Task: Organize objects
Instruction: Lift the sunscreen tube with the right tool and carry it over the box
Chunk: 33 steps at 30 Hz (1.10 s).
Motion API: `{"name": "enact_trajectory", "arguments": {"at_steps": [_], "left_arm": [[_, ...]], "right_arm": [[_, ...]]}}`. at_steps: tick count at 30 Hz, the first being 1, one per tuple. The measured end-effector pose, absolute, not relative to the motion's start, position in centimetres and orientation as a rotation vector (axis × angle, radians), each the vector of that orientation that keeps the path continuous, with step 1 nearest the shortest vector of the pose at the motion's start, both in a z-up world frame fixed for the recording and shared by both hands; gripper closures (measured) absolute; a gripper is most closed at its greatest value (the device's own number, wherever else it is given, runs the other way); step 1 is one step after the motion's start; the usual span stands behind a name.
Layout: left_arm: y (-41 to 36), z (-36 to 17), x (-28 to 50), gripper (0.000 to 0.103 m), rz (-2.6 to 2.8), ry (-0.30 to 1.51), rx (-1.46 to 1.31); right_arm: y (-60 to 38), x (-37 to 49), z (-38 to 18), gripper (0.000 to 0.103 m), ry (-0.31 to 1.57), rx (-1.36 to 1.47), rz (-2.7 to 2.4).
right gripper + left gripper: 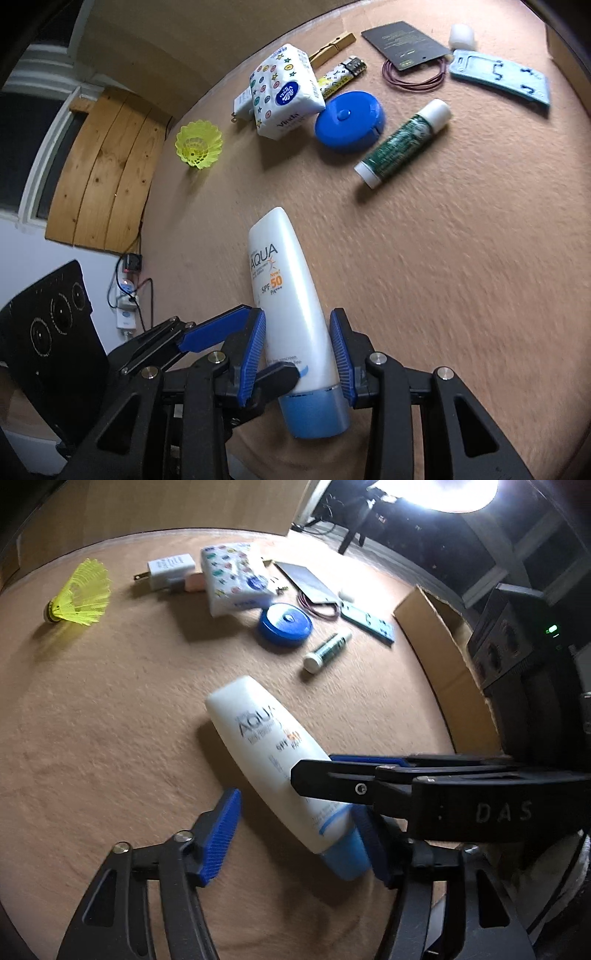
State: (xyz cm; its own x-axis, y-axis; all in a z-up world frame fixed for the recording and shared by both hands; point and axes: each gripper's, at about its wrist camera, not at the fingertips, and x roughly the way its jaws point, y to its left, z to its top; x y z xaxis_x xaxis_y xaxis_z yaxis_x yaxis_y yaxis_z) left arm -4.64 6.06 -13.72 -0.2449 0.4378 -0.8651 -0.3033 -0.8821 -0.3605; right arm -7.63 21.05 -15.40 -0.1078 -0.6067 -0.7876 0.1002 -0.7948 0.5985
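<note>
A white AQUA sunscreen tube (286,288) with a light blue cap is held above the tan table. My right gripper (297,354) is shut on its lower body, one blue pad on each side. In the left wrist view the same tube (266,753) lies across my left gripper (295,834), whose jaws stand wide apart; its right pad sits near the cap, the left pad (219,838) is clear of it. The right gripper's black finger (332,779) crosses the tube there.
On the table lie a yellow shuttlecock (199,147), a tissue pack (284,90), a blue round tape measure (349,120), a green stick (402,144), a blue plate (498,75), a dark card (404,44) and a white charger (168,570). A cardboard box (439,653) stands at the right.
</note>
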Motion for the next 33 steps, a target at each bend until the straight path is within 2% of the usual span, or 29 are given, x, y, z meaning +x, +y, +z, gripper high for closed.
{"name": "enact_trajectory", "arguments": {"at_steps": [4, 9, 12, 14, 22, 33], "left_arm": [[7.0, -14.3, -3.9, 0.026, 2.136, -0.171, -1.576], [7.4, -14.4, -3.6, 0.027, 2.149, -0.197, -1.558], [7.7, -14.5, -3.6, 0.040, 2.149, -0.213, -1.557], [7.8, -14.4, -3.6, 0.042, 2.166, -0.214, -1.557], [8.9, -12.9, -3.7, 0.053, 2.201, -0.193, -1.510], [16.1, -7.9, -4.9, 0.053, 2.173, -0.094, -1.341]], "right_arm": [[19.9, -7.4, -14.4, 0.060, -0.347, 1.678, -1.982], [19.1, -7.9, -14.6, 0.060, -0.265, 1.690, -1.913], [18.8, -8.0, -14.8, 0.060, -0.239, 1.682, -1.887], [18.6, -8.0, -14.8, 0.060, -0.223, 1.679, -1.873], [20.1, -7.7, -14.0, 0.063, -0.261, 1.660, -1.911], [26.9, -7.3, -9.0, 0.066, -0.344, 1.577, -2.082]]}}
